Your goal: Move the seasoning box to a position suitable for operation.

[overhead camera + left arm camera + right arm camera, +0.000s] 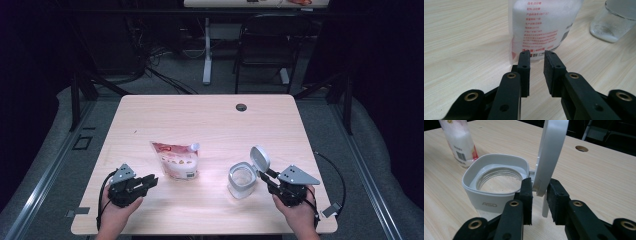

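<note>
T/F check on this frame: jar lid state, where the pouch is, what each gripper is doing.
1. The hinged white lid of the clear glass jar stands open. True.
2. The white plastic pouch with red print is inside the jar. False: it rests on the light wooden table, left of the jar.
3. The right gripper has the lid's edge between its jaws. True.
4. The left gripper clamps the pouch. False: its jaws are open, just short of it.

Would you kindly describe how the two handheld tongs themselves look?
Both the left tongs and right tongs are black, with flat matte pads and brass-coloured pivot rivets. Each carries a grey three-cornered plate on top and trails a black cable.
</note>
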Motion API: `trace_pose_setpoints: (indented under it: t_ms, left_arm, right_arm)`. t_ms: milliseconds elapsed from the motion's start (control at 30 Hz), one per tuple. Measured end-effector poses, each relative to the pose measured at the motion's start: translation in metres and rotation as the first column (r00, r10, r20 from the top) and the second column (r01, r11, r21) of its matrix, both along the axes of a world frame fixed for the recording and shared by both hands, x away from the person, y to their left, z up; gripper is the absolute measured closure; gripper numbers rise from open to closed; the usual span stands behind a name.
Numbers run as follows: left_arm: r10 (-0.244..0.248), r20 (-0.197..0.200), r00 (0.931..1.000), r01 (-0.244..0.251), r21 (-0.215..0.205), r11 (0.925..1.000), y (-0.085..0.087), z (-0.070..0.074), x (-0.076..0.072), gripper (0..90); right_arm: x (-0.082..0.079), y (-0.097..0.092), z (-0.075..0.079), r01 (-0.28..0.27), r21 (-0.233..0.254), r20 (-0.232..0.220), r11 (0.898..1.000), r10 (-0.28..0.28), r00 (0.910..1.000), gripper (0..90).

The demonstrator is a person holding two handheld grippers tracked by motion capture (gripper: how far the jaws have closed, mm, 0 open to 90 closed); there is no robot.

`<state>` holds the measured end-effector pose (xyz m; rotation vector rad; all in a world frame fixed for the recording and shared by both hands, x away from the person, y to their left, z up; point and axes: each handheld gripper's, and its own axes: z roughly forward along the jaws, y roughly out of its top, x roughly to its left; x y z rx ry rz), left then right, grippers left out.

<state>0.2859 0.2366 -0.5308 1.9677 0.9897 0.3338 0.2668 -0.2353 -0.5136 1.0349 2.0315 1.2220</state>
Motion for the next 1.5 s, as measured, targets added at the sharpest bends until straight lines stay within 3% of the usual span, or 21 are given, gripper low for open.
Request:
trace_pose_setpoints:
  t_ms: [467,733,1033,1200,1500]
  left_arm:
    - [0.010,0.002,0.9999,-0.010,0.003,0.9999,0.001,-0.001,0.001,72.9]
    - [0.014,-0.001,0.9999,-0.014,0.004,0.9999,0.002,-0.002,0.001,72.6]
    - [0.016,-0.003,0.9999,-0.016,0.005,0.9999,0.002,-0.002,0.001,72.4]
    - [0.020,-0.003,0.9998,-0.020,0.013,0.9997,0.002,-0.002,0.000,72.4]
    - [0.021,-0.003,0.9998,-0.021,0.018,0.9996,0.002,-0.002,0.000,72.3]
  right_arm:
    - [0.003,0.001,0.003,0.000,0.002,-0.008,1.000,0.000,1.0000,78.3]
    - [0.014,-0.002,0.001,-0.011,0.077,-0.038,0.997,0.014,0.9992,78.7]
    - [0.022,0.001,0.004,-0.017,0.044,-0.031,0.999,0.019,0.9993,78.0]
    - [0.025,0.000,0.008,0.011,0.076,-0.011,0.997,-0.010,0.9999,75.1]
    - [0.031,0.001,0.011,0.017,0.084,-0.029,0.996,-0.015,0.9995,78.9]
